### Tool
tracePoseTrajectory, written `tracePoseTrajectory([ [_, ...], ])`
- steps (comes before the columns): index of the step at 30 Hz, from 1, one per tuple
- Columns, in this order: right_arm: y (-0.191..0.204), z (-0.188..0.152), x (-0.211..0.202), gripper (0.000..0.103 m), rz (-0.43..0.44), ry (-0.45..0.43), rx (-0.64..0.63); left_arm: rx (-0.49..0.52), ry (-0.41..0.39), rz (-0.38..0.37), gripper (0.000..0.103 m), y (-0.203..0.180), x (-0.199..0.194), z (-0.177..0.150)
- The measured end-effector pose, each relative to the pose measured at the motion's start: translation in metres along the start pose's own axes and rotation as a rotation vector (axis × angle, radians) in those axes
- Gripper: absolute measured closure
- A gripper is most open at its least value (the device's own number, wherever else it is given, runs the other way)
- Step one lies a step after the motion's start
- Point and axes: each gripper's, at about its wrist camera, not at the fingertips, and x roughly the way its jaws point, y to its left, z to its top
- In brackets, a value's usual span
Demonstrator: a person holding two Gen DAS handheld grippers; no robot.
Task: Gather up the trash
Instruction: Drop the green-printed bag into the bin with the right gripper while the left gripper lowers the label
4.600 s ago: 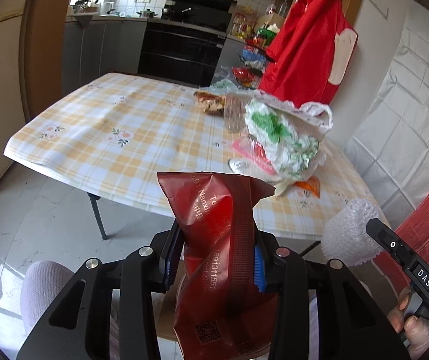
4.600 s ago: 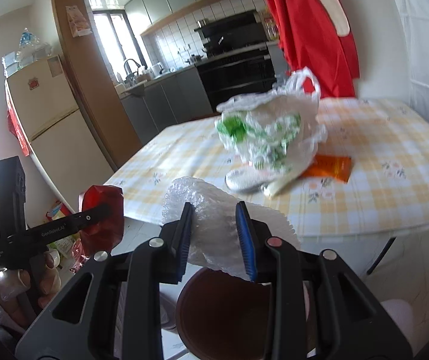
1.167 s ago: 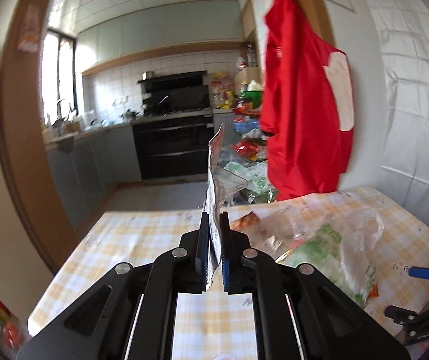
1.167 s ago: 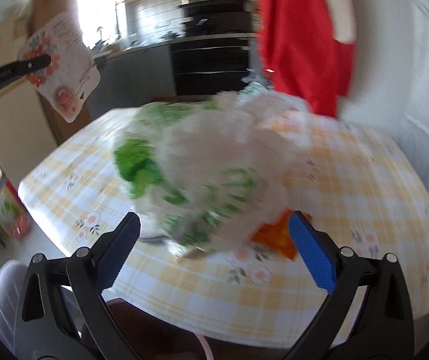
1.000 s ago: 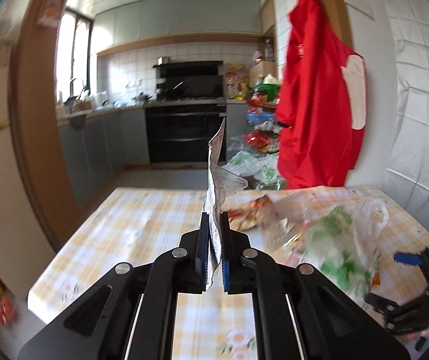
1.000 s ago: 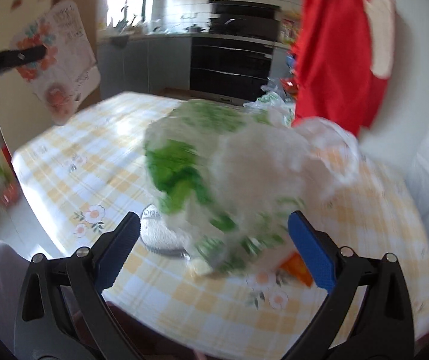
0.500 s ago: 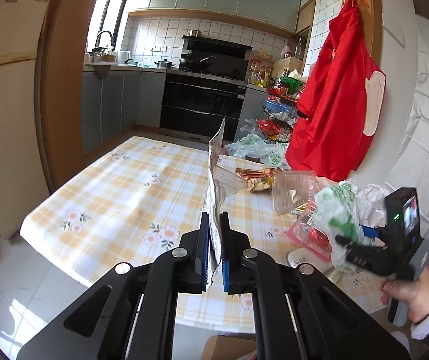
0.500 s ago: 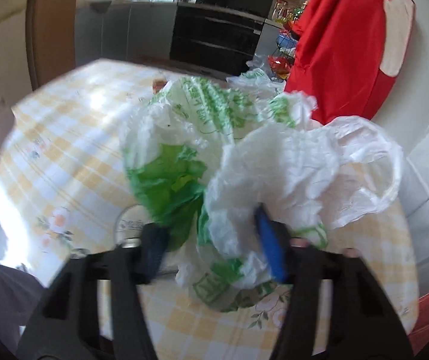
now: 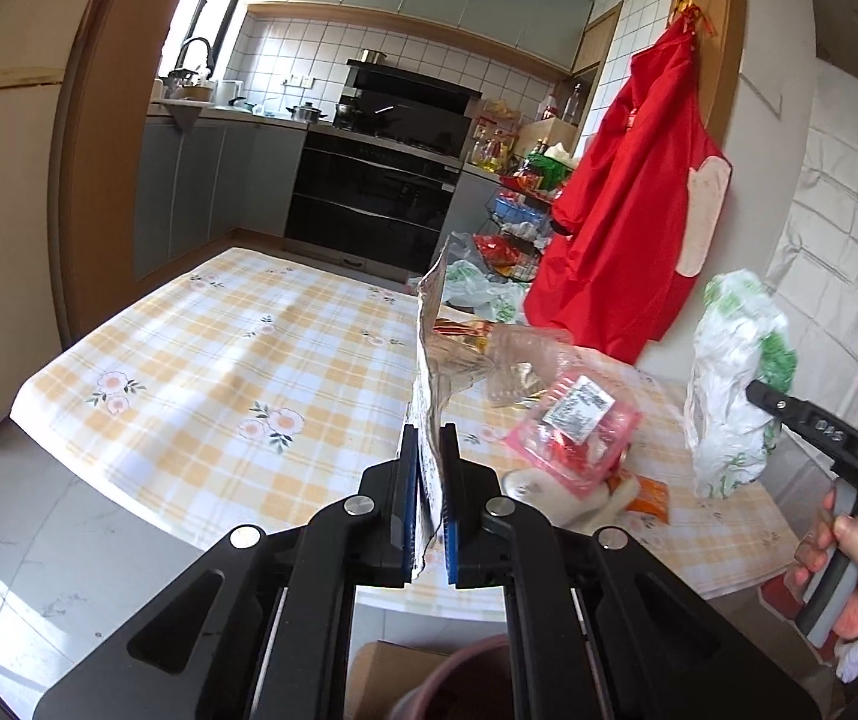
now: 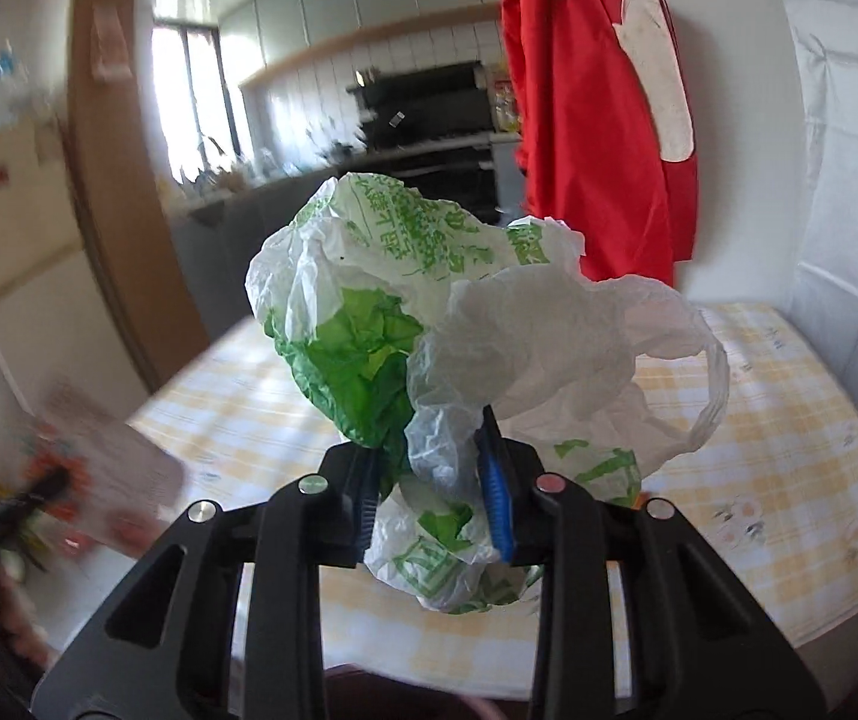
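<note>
Right gripper (image 10: 432, 474) is closing on the bag (image 10: 429, 312), while only the left view shows the left gripper (image 9: 429, 480) pinching a wrapper (image 9: 429, 360).

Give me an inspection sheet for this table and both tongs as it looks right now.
Surface: table under a yellow checked cloth with flowers, left half bare.
Job's things: flat wrapper upright in the left tongs; white and green bag lifted clear of the table.
Clutter: pink packet, clear plastic tub, orange sachet, all on the right half of the table.
Grippers: left tongs shut on the wrapper; right tongs closing on the bag.
Cables: nothing seen.
Surroundings: red apron hanging on the wall, stove behind, brown bin below the table edge.
</note>
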Motion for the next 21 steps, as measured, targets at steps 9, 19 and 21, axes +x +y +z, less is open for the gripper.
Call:
tracePoseTrajectory([
  [9,0.024,-0.050,-0.046,0.071,0.172,0.064,0.074,0.026,0.000,-0.042,0.096,-0.031,-0.034,-0.008],
  [19,0.024,-0.136,-0.057,0.071,0.241,0.271,0.239,0.012,0.059,-0.047,0.096,-0.043,-0.059,-0.055],
  [21,0.024,-0.147,-0.054,0.071,0.257,0.308,0.263,0.001,0.084,-0.043,0.096,-0.041,-0.053,-0.060],
])
